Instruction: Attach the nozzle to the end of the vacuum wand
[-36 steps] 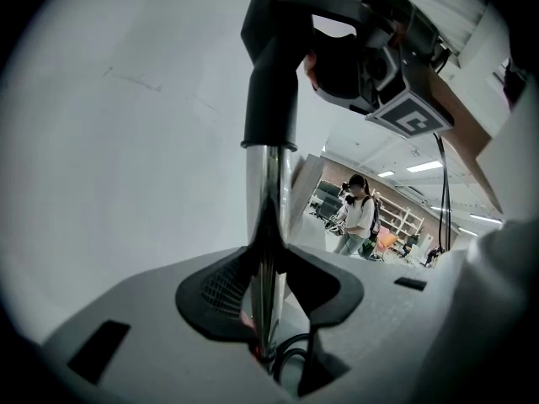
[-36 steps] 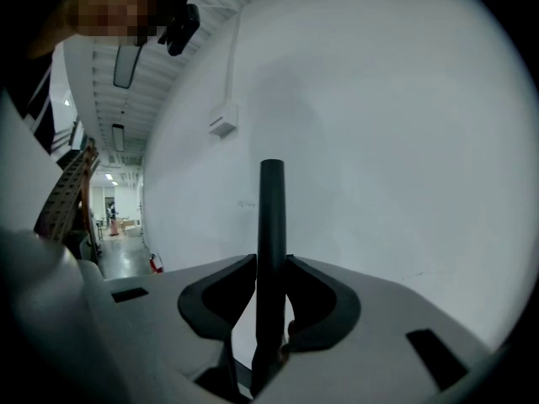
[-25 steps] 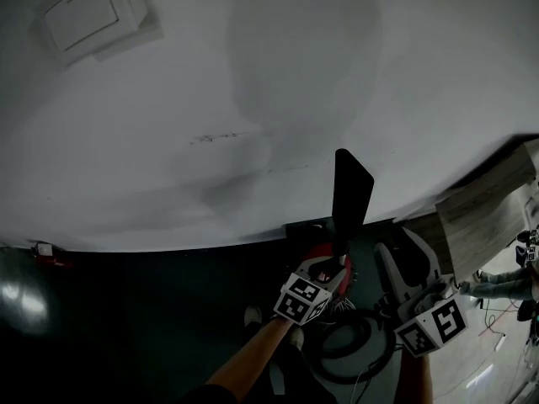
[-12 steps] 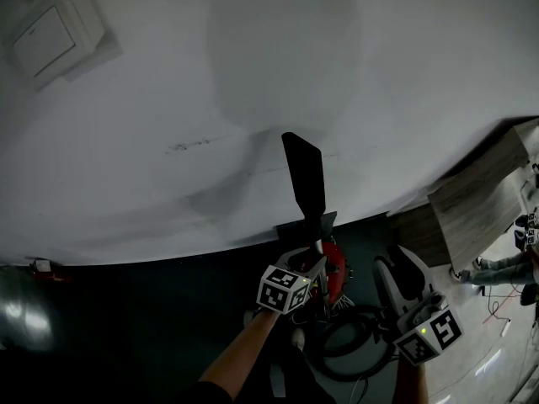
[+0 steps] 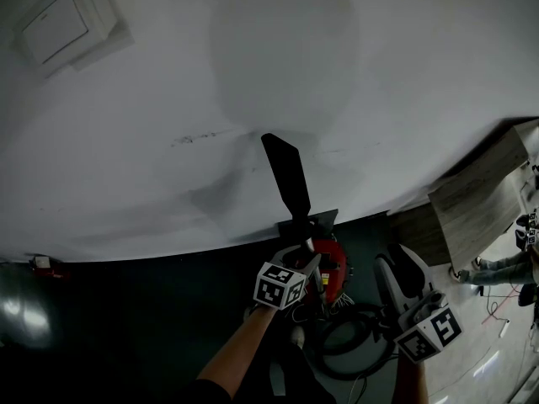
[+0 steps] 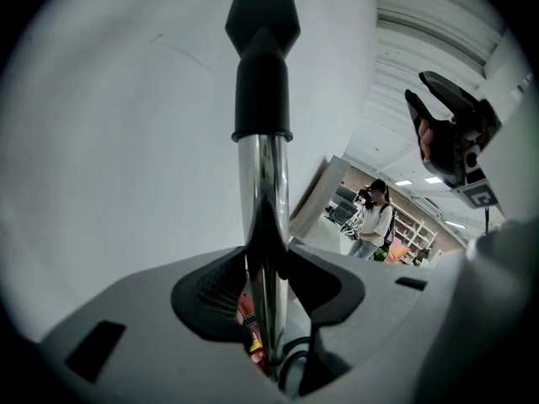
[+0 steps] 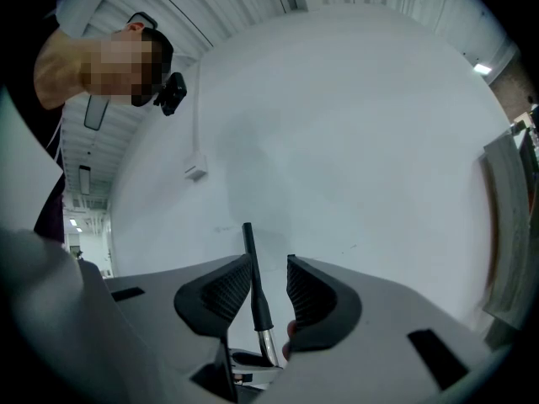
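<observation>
A flat black nozzle (image 5: 286,179) sits on the top end of the chrome vacuum wand (image 6: 263,192) and stands up against the white wall. In the left gripper view the nozzle (image 6: 263,66) caps the tube. My left gripper (image 5: 303,255) (image 6: 268,268) grips the wand low down; its jaws have just been opening a little, with the wand still between the pads. My right gripper (image 5: 400,268) (image 7: 268,268) stands open to the right, apart from the wand. Between its spread pads I see the nozzle (image 7: 251,263) and the wand (image 7: 268,343) farther off.
The red vacuum body (image 5: 335,268) and a coiled black hose (image 5: 358,343) lie on the dark floor below my hands. A wood-grain panel (image 5: 480,204) leans at the right. A white switch plate (image 5: 55,23) is on the wall. A person (image 6: 375,221) stands far off.
In the head view the wand and nozzle have swung left and now lean left. My left gripper has shifted left with them. The right gripper has barely moved.
</observation>
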`<state>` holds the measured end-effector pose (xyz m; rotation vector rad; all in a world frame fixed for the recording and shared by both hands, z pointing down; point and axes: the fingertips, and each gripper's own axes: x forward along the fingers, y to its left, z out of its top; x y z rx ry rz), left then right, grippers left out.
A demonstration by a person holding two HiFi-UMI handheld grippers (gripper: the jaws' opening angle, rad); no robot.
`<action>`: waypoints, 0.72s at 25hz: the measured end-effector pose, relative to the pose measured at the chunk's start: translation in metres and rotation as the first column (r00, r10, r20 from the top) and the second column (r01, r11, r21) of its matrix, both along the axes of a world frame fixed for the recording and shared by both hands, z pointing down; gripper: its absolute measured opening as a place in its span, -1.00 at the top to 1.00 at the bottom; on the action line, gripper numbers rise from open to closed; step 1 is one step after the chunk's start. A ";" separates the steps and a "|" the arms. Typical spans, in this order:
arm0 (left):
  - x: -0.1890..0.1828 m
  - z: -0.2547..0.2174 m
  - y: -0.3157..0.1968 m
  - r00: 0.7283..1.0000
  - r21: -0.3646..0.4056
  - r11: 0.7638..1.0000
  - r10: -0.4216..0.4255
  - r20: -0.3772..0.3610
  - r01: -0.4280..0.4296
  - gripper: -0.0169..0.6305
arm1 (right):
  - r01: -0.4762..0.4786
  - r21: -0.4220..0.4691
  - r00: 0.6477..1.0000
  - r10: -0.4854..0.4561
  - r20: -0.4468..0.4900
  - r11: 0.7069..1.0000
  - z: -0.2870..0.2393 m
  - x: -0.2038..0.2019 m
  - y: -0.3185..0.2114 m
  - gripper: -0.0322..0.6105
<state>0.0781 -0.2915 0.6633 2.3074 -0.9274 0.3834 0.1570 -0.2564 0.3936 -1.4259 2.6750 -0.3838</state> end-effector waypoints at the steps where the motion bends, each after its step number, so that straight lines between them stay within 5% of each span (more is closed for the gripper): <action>1: 0.000 0.000 0.002 1.000 -0.001 1.000 0.003 0.007 -0.003 0.49 | 0.001 0.001 1.000 -0.001 0.001 1.000 0.000 -0.001 0.001 0.46; 4: -0.002 -0.001 0.008 0.999 -0.005 1.000 0.021 0.025 -0.021 0.31 | 0.003 -0.002 1.000 -0.003 0.007 1.000 0.000 -0.002 0.002 0.46; 11: -0.018 -0.036 0.019 0.999 0.028 1.000 -0.014 0.037 0.013 0.29 | 0.018 -0.023 0.996 -0.016 0.090 1.000 -0.010 -0.016 0.007 0.46; 18: -0.041 -0.125 0.029 0.998 0.164 0.985 -0.059 0.002 0.058 0.35 | 0.036 -0.014 0.992 -0.034 0.123 0.999 -0.024 -0.029 0.024 0.53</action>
